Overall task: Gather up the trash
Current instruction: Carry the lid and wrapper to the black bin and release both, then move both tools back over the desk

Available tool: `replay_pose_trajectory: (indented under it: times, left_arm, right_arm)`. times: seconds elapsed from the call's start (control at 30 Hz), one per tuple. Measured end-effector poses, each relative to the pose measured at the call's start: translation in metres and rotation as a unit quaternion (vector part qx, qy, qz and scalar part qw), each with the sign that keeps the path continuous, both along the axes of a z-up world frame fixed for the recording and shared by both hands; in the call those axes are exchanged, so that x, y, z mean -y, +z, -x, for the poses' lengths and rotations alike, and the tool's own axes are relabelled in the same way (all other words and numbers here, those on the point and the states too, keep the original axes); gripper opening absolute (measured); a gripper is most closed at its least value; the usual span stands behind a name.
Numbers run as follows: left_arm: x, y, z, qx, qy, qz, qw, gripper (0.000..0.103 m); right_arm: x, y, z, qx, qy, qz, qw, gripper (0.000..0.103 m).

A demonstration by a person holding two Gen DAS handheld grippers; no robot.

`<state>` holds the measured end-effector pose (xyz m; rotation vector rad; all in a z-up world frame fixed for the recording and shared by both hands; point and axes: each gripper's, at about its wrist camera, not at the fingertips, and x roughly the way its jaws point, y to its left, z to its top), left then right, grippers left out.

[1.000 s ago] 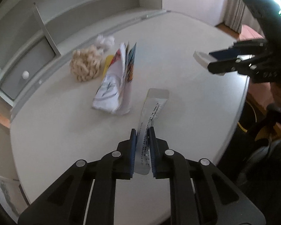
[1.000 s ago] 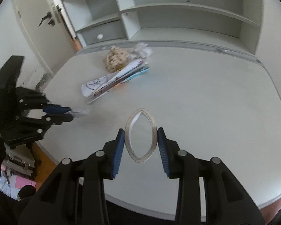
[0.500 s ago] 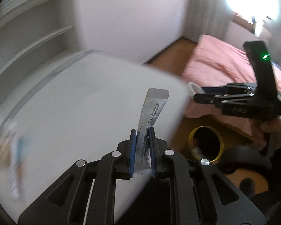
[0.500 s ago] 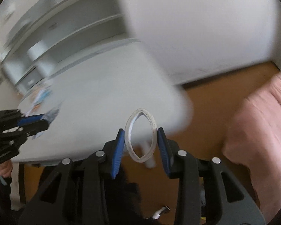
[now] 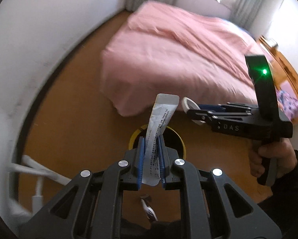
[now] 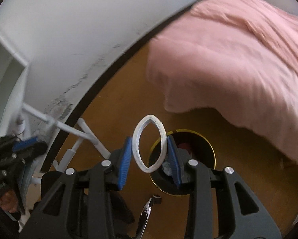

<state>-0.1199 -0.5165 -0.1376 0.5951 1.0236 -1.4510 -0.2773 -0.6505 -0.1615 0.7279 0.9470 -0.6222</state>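
My left gripper [image 5: 151,139] is shut on a long white printed sachet [image 5: 162,115], which sticks up out of the jaws. It hangs over a dark round bin with a yellow rim [image 5: 132,139] on the wood floor. My right gripper [image 6: 149,139] is shut on a white ring [image 6: 136,139], squeezed into an oval between the blue pads. That gripper is also above the bin [image 6: 212,149]. In the left wrist view the right gripper [image 5: 190,109] comes in from the right with the ring [image 5: 185,101] at its tip.
A bed with a pink cover [image 5: 178,49] stands just beyond the bin. A white wall [image 6: 79,29] and white table legs [image 6: 69,127] lie to the left. A small wrapper [image 6: 147,211] lies on the floor near the bin. A hand [image 5: 268,159] holds the right gripper.
Both grippers have swung off the white table and down towards the floor, and now hang over the bin. The sachet and the ring stay clamped as before.
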Motion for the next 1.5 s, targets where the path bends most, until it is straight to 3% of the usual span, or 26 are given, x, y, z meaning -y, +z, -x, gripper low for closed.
replay_pose_trajectory:
  times: [0.17, 0.5, 0.57, 0.6, 0.63, 1.0, 1.1, 1.17, 1.2, 1.37, 1.5]
  left_arm:
    - [0.038, -0.043, 0.025, -0.017, -0.035, -0.044, 0.9982, 0.013]
    - [0.078, -0.074, 0.06, -0.024, -0.068, -0.072, 0.9949, 0.014]
    - [0.079, -0.074, 0.062, -0.029, -0.07, -0.074, 0.9944, 0.026]
    - [0.082, -0.075, 0.064, -0.03, -0.071, -0.074, 0.9943, 0.047]
    - [0.084, -0.074, 0.066, -0.027, -0.07, -0.069, 0.9948, 0.056]
    - [0.074, -0.047, 0.06, -0.009, -0.049, -0.05, 0.9975, 0.059]
    - [0.064, -0.031, 0.053, -0.004, -0.037, -0.034, 0.9988, 0.065]
    - [0.054, -0.017, 0.046, 0.005, -0.025, -0.02, 0.9995, 0.069]
    - [0.05, -0.012, 0.044, 0.007, -0.021, -0.016, 0.9996, 0.072]
    - [0.016, 0.021, 0.021, 0.026, 0.018, 0.012, 0.9994, 0.078]
    - [-0.03, 0.059, -0.005, 0.066, 0.062, 0.034, 0.9953, 0.081]
  right_arm:
    - [0.024, -0.032, 0.02, -0.015, -0.025, -0.032, 0.999, 0.036]
    - [0.043, -0.048, 0.048, -0.014, -0.06, -0.057, 0.996, 0.036]
    - [0.046, -0.049, 0.054, -0.011, -0.065, -0.06, 0.996, 0.036]
    - [0.047, -0.049, 0.057, -0.009, -0.067, -0.062, 0.996, 0.036]
    - [0.047, -0.049, 0.058, -0.009, -0.068, -0.063, 0.996, 0.036]
    - [0.041, -0.053, 0.053, -0.015, -0.052, -0.069, 0.996, 0.036]
    - [0.038, -0.052, 0.049, -0.016, -0.048, -0.064, 0.997, 0.037]
    - [0.036, -0.049, 0.046, -0.016, -0.048, -0.058, 0.997, 0.049]
    - [0.034, -0.045, 0.045, -0.014, -0.049, -0.051, 0.997, 0.058]
    - [0.024, -0.022, 0.031, -0.004, -0.043, -0.023, 0.999, 0.059]
    - [0.005, 0.015, 0.001, 0.021, -0.011, 0.003, 1.0, 0.061]
